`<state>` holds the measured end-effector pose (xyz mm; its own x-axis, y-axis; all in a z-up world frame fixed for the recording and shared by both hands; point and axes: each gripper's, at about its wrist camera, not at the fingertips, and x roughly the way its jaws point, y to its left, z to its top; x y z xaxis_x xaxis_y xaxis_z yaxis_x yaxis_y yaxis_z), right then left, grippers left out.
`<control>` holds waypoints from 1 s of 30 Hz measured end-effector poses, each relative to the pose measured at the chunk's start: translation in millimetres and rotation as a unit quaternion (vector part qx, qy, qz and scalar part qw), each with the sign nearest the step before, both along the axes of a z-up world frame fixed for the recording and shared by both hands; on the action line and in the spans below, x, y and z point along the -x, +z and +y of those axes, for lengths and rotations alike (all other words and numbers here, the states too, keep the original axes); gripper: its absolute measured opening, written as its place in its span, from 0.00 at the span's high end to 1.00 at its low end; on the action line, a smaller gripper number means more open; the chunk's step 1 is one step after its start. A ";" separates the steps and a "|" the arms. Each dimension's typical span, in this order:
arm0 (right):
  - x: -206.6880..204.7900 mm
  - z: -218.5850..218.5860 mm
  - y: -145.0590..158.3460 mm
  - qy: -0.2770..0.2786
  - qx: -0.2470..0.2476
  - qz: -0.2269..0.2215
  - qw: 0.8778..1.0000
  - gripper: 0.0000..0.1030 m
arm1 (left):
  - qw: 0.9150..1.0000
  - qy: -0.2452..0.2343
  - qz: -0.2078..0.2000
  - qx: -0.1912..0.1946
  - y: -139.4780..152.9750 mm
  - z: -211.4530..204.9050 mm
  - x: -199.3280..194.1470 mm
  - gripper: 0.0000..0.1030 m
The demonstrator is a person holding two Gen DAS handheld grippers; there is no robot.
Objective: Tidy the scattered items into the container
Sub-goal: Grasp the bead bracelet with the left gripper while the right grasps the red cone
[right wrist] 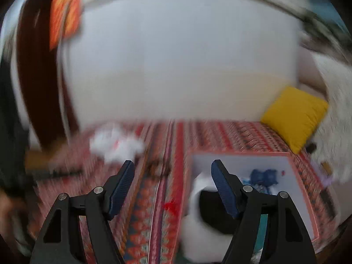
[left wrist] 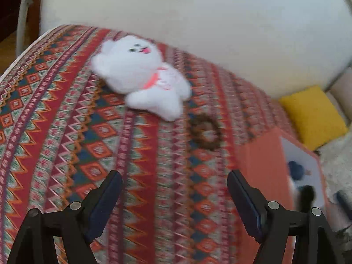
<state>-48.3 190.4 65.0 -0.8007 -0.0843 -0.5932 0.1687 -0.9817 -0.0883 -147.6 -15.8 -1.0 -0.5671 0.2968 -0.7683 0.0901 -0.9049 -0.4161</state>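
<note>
A white plush dog (left wrist: 140, 81) lies on the patterned red bedspread (left wrist: 66, 121), far ahead of my open, empty left gripper (left wrist: 175, 189). A brown hair scrunchie (left wrist: 205, 132) lies to the plush's right. An orange box (left wrist: 259, 158) with a white inside stands at the right and holds a blue item (left wrist: 296, 170). In the blurred right wrist view, my open, empty right gripper (right wrist: 172, 176) hovers by the box (right wrist: 305, 195), which holds a blue item (right wrist: 263, 176) and a black-and-white item (right wrist: 211, 215). The plush (right wrist: 116, 145) and scrunchie (right wrist: 158, 167) lie to the left.
A yellow cushion (left wrist: 312, 114) (right wrist: 294, 116) lies at the far right behind the box. A cream wall (left wrist: 198, 22) runs along the bed's far side. A white furry throw (right wrist: 334, 132) lies at the right edge.
</note>
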 end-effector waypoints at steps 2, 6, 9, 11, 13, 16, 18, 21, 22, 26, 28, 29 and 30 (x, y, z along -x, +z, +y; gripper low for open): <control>13.0 -16.0 -27.4 -0.005 -0.028 -0.019 0.999 0.27 | 1.000 -0.012 -0.021 0.001 -7.3 -3.9 20.0 0.20; 39.4 -26.8 -78.6 -0.026 -0.060 -0.045 0.997 0.29 | 0.997 -0.049 -0.066 -0.004 -23.3 -3.0 72.7 0.20; 59.1 -34.9 -117.0 -0.043 -0.084 -0.065 0.993 0.29 | 0.992 -0.084 -0.093 0.012 -39.2 22.3 110.7 0.20; 72.3 -40.3 -142.6 -0.054 -0.100 -0.078 0.990 0.29 | 0.988 -0.102 -0.109 0.028 -52.3 46.1 131.5 0.20; 85.5 -45.7 -168.2 -0.064 -0.116 -0.091 0.987 0.29 | 0.985 -0.117 -0.118 0.037 -67.3 69.7 152.1 0.20; 104.7 -41.5 -189.3 -0.076 -0.118 -0.104 0.985 0.31 | 0.985 -0.116 -0.119 0.054 -88.8 99.8 177.2 0.20; 114.6 -40.6 -197.6 -0.067 -0.119 -0.117 0.984 0.31 | 0.983 -0.123 -0.121 0.060 -107.1 120.2 193.3 0.20; 127.0 -42.9 -215.6 -0.061 -0.131 -0.138 0.980 0.31 | 0.980 -0.132 -0.133 0.066 -129.2 140.4 208.7 0.20; 131.5 -43.8 -223.1 -0.058 -0.140 -0.144 0.978 0.31 | 0.979 -0.136 -0.136 0.068 -136.7 146.2 213.0 0.20; 140.7 -42.9 -231.6 -0.050 -0.150 -0.136 0.978 0.31 | 0.972 -0.160 -0.096 0.143 -141.0 171.1 210.9 0.38; 145.0 -41.2 -233.2 -0.047 -0.147 -0.135 0.979 0.31 | 0.968 -0.177 -0.088 0.158 -135.7 172.7 205.5 0.74; 147.1 -40.3 -234.0 -0.046 -0.145 -0.134 0.979 0.30 | 0.969 -0.186 -0.090 0.139 -131.0 168.3 201.6 0.84; 148.9 -39.2 -234.8 -0.044 -0.143 -0.132 0.980 0.29 | 0.971 -0.191 -0.088 0.113 -123.8 160.2 194.6 0.84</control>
<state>-197.2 151.1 -169.8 -0.6127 0.1778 -0.7701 0.1392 -0.9348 -0.3266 -342.2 144.5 -124.8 -0.3020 0.2721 -0.9136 -0.2179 -0.9527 -0.2117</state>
